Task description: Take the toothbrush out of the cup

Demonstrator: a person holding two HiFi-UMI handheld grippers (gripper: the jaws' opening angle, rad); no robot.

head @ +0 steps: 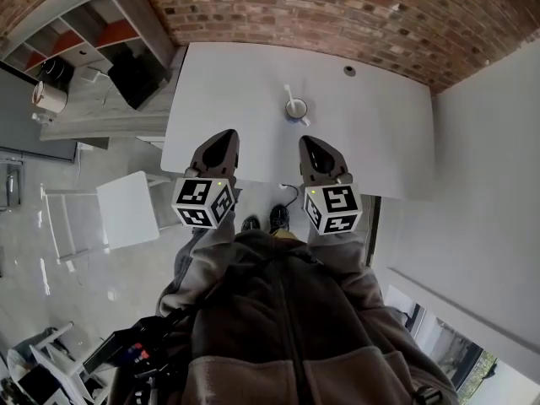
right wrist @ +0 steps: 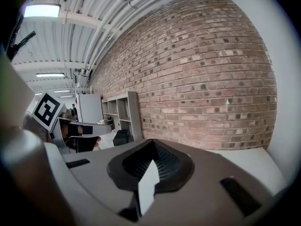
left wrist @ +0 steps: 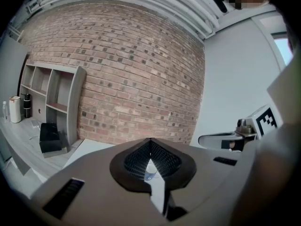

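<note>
A white cup (head: 296, 109) stands near the middle of the white table (head: 380, 133), and a white toothbrush (head: 288, 94) leans out of it to the upper left. My left gripper (head: 226, 136) hovers at the table's near edge, left of and nearer than the cup, its jaws closed and empty. My right gripper (head: 309, 143) hangs just short of the cup, also shut and empty. In the left gripper view the cup (left wrist: 150, 171) shows through the gap under the left gripper (left wrist: 150, 140). The right gripper (right wrist: 153, 142) faces the brick wall, with no cup in its view.
A brick wall (head: 337, 11) runs behind the table. A grey shelf unit (head: 93, 24) and a black bag (head: 139, 78) sit at the left. A white stool (head: 126, 209) stands beside the table's near left corner. A cable hole (head: 349, 71) marks the tabletop's far side.
</note>
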